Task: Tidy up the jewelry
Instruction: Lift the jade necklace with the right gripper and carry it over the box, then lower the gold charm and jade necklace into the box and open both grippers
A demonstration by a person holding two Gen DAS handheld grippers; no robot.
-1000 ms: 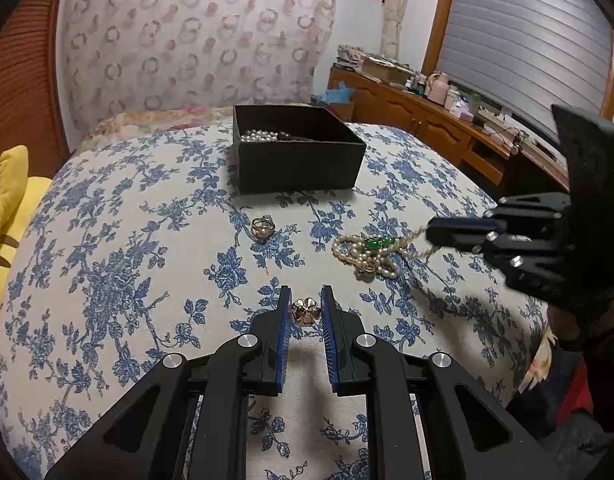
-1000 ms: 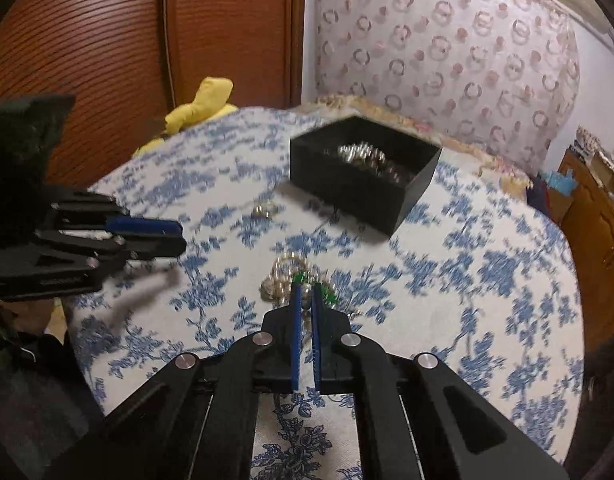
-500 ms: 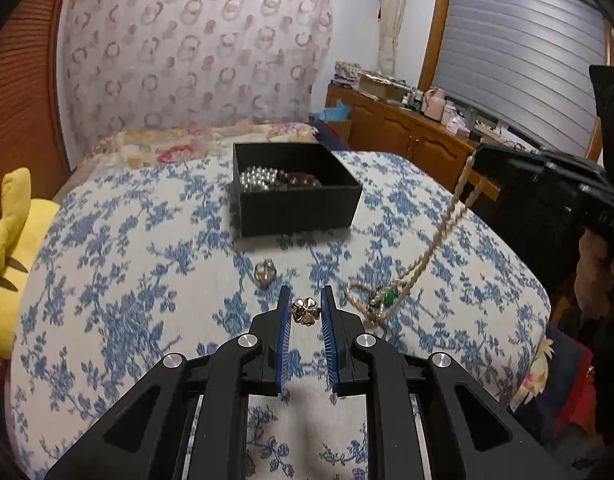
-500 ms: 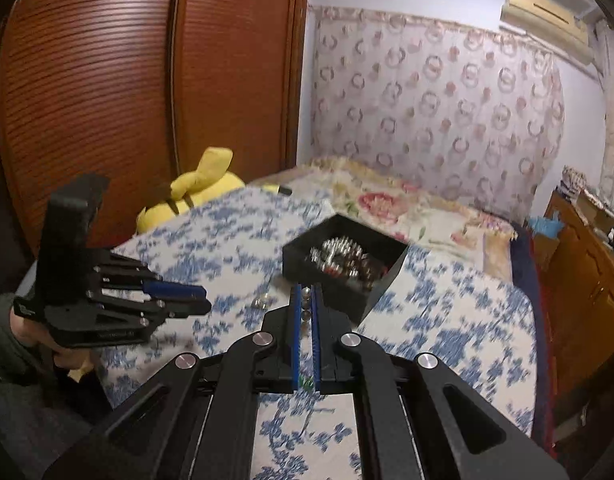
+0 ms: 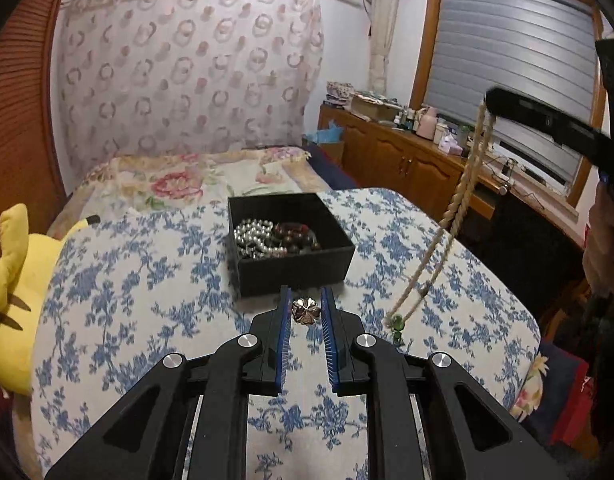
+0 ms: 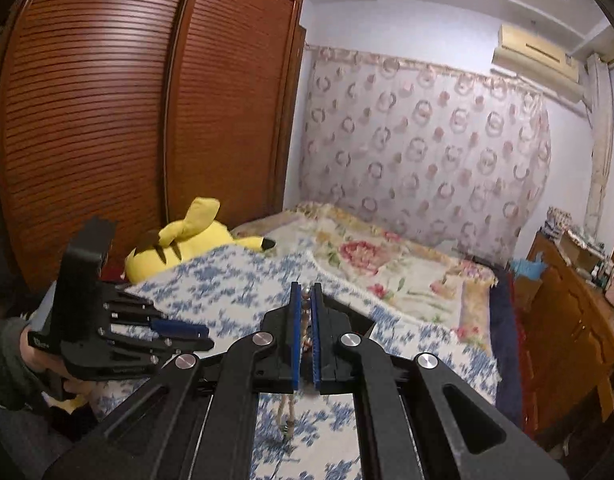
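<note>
gold flower brooch point(image 5: 305, 311) sits clamped in the left gripper point(image 5: 305, 312), now lifted off the blue floral bedspread point(image 5: 107, 300), just short of the black box point(image 5: 291, 240) at 12 o'clock. the right gripper point(image 6: 305, 332), clenched on the pearl necklace point(image 5: 455, 216), has risen higher than half a second ago; the strand with its green pendant point(image 5: 397, 326) dangles at 3 o'clock, clear of the cloth. both pieces seem ready for dropping into the box.

Ahead of left gripper point(image 5: 305, 312): box point(image 5: 291, 246) stands near, top open.
Right side: hanging necklace point(image 5: 459, 208) crosses the air above the bedspread point(image 5: 119, 280).
</note>
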